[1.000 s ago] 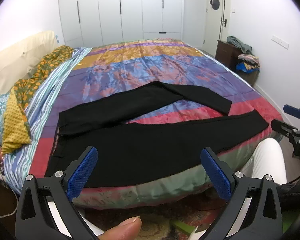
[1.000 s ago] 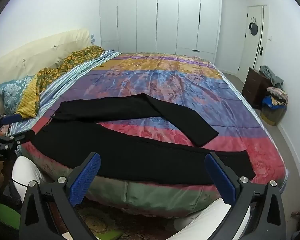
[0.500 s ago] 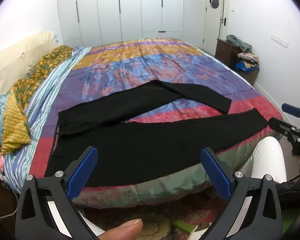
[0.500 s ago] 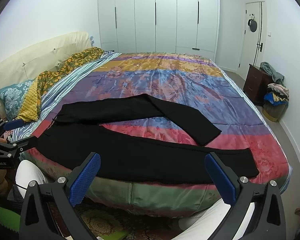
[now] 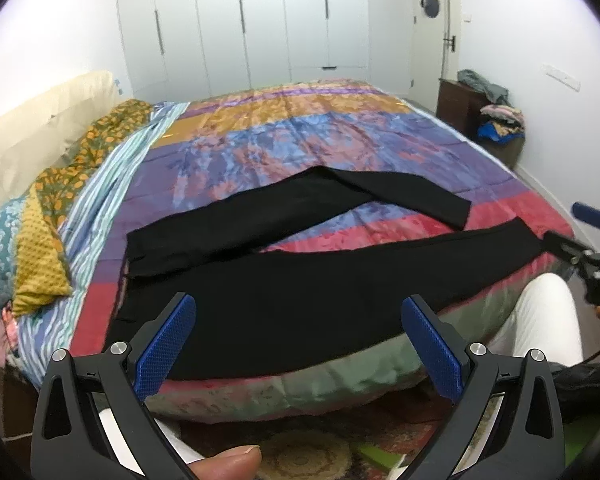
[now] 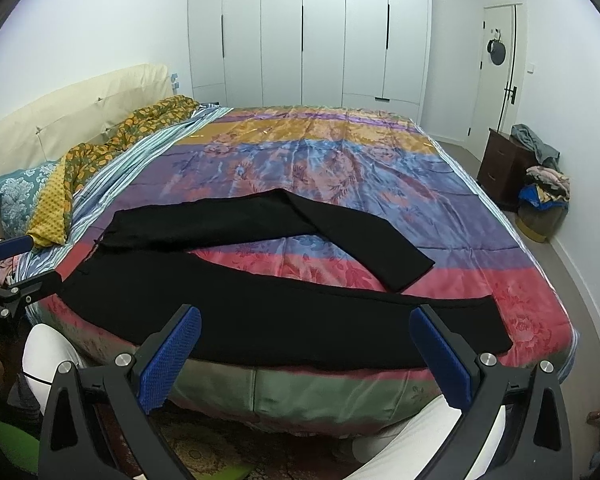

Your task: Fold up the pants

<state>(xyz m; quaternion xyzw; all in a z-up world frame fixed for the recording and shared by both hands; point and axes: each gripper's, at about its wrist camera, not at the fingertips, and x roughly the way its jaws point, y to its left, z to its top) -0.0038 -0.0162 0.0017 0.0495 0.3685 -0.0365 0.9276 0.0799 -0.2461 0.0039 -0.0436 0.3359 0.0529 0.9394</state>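
Black pants [image 5: 284,300] [image 6: 260,308] lie spread on a colourful bedspread [image 5: 308,136] [image 6: 320,152], waistband at the left. The near leg runs along the bed's front edge; the far leg bends back on itself toward the right. My left gripper [image 5: 298,340] hovers open in front of the near leg, close to the waist end, holding nothing. My right gripper [image 6: 304,352] also stands open and empty, facing the near leg's middle. Each gripper shows at the edge of the other's view: the right gripper [image 5: 592,240] by the near cuff, the left gripper [image 6: 12,276] by the waistband.
Pillows and a yellow patterned cloth [image 5: 52,200] [image 6: 100,156] lie along the cream headboard at the left. White wardrobes [image 6: 308,32] fill the back wall. A dark dresser with piled clothes [image 6: 540,168] [image 5: 488,108] stands at the right. A person's white-clad knees [image 5: 540,320] [image 6: 48,348] are below the bed edge.
Both grippers have tilted slightly, so the bed sits a little lower in the views. The pants have not moved and both grippers stay open.
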